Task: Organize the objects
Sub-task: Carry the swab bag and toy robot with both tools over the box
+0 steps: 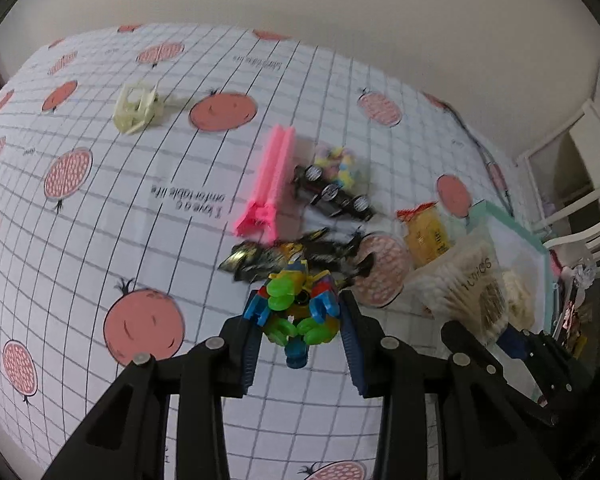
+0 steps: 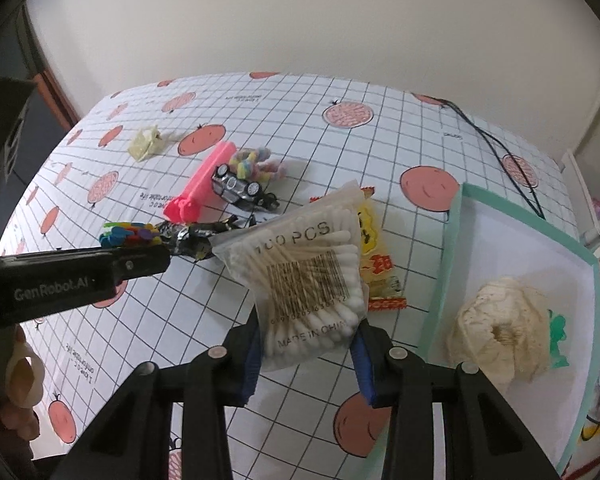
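My left gripper (image 1: 298,316) is shut on a colourful plastic block toy (image 1: 296,308), held above the tablecloth; the toy also shows in the right wrist view (image 2: 130,234). My right gripper (image 2: 306,336) is shut on a clear bag of cotton swabs (image 2: 308,280), lifted just left of the white box with a green rim (image 2: 452,216). The swab bag shows in the left wrist view too (image 1: 464,288). A cream crumpled item (image 2: 500,336) lies inside the box.
On the tablecloth lie a pink plastic clip (image 1: 270,184), a black toy car (image 1: 334,194), a bag of pastel candies (image 1: 338,164), a black-gold wrapper (image 1: 292,256), a yellow snack packet (image 2: 374,256) and a cream hair claw (image 1: 138,108). A black cable (image 2: 496,152) runs at the right.
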Motion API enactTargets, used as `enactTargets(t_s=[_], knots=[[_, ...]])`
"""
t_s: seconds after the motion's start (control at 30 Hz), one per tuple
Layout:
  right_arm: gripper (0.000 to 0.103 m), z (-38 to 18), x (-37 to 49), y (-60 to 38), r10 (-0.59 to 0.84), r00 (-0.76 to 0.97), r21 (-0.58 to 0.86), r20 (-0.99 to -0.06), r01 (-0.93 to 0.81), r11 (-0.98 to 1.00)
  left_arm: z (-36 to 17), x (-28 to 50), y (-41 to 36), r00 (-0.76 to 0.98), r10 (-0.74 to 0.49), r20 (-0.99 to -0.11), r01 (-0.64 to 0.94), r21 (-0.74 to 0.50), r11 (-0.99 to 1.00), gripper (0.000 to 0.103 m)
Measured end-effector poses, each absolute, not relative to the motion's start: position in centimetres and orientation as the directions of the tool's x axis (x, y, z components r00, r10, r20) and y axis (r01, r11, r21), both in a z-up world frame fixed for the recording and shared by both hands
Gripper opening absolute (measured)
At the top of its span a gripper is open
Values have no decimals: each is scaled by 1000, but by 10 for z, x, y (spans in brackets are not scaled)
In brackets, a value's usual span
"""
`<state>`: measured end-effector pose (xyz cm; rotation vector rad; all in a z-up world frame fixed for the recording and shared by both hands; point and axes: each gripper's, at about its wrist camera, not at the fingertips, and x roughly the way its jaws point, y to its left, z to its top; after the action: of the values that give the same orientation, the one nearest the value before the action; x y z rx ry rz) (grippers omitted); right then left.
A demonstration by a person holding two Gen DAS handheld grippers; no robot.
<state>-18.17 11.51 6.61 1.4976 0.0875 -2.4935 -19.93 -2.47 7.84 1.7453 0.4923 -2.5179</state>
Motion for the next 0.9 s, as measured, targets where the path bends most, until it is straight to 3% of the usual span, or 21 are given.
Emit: enactTargets(t_s=[0.37,0.9], knots=[[41,91,-180,162,-107,-554,35,-825,139,-990,94,-204,30,-451,239,-860,94,-313,-945,38],[41,103,-176,261,29,-647,36,-762,-86,-996,99,-201,122,-495,307,-813,-134,-278,-951,38]])
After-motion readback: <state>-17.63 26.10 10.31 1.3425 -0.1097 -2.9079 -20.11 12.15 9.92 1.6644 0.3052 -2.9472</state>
